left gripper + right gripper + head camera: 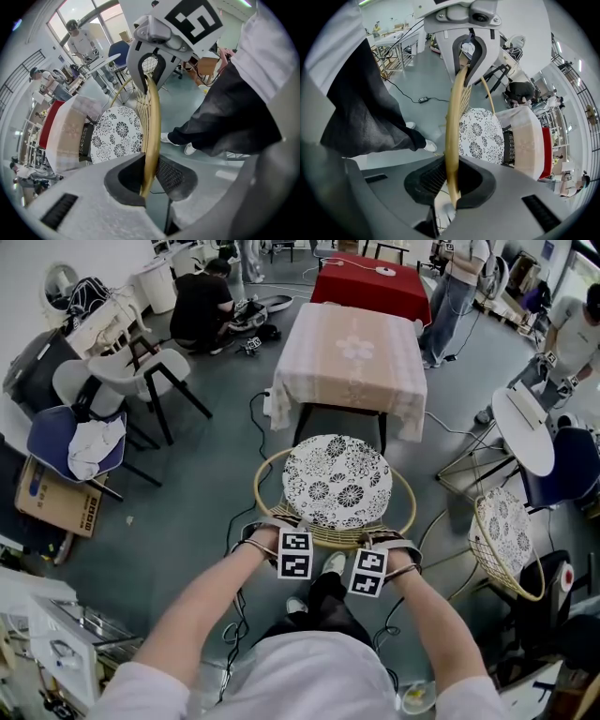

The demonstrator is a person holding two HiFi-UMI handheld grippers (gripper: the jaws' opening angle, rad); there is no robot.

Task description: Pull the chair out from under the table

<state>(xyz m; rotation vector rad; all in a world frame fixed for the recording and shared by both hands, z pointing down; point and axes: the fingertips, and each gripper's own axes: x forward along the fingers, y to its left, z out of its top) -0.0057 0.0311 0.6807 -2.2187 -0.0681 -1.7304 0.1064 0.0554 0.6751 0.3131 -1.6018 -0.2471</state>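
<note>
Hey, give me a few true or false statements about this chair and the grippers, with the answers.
1. The left gripper and the right gripper are both shut on the chair at its rim. True.
2. The cushion is plain blue. False: it is white with black flowers.
3. The table beside the chair has a red cloth. False: its cloth is pale; the red table stands behind.
4. A second wicker chair stands at the person's right. True.

The chair [336, 482] stands just before the table [352, 352], left gripper [274, 531] and right gripper [388, 542] on its near rim.
</note>
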